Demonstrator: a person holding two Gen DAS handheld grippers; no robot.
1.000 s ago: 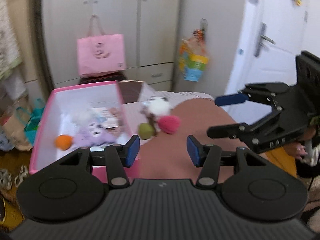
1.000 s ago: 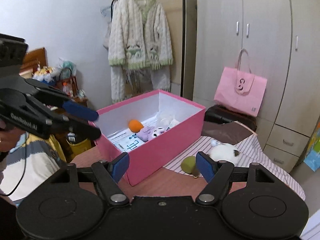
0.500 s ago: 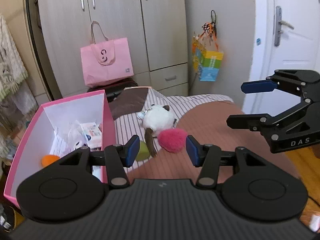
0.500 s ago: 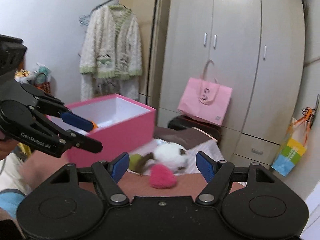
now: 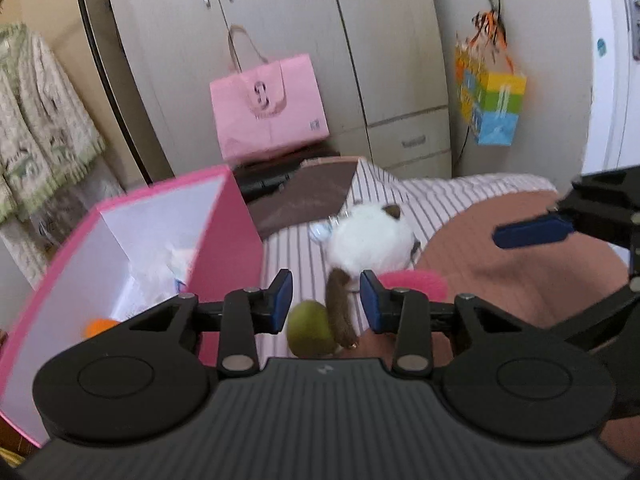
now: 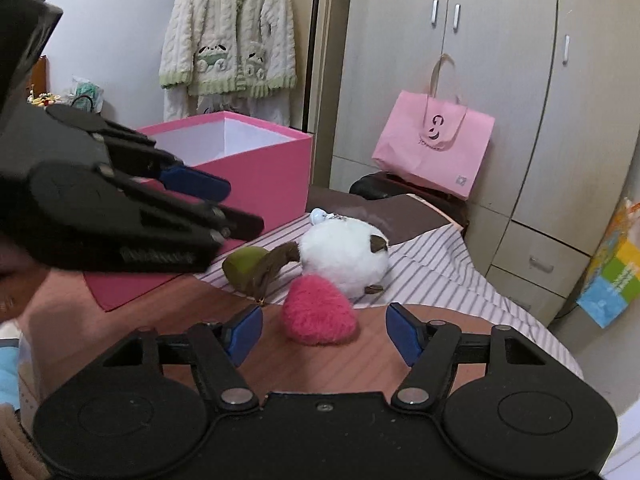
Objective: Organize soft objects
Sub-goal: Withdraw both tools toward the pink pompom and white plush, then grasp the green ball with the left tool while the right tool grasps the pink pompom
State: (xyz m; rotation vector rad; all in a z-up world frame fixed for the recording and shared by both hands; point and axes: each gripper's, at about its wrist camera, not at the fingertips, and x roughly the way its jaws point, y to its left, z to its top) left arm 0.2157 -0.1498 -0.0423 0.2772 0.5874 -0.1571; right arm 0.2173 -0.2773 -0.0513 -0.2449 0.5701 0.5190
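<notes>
Soft toys lie on a striped bedcover point(image 5: 296, 248) before wardrobes; left view: we see the closing left gripper point(image 5: 325, 300) framing the brown tail point(image 5: 339, 312), pads clear. Right view: the right gripper point(image 6: 324, 330), jaws apart and narrowing, brackets the pink heart point(image 6: 318, 312) untouched.

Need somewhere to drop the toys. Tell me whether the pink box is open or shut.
Open: the pink box has no lid, and its white inside shows.

- Left gripper point(image 5: 325, 306): pitched downward, jaws closing, nothing pressed between the pads.
- Right gripper point(image 6: 323, 334): pitched downward, jaws closing, pads clear; seen at 3 o'clock from the left wrist.
</notes>
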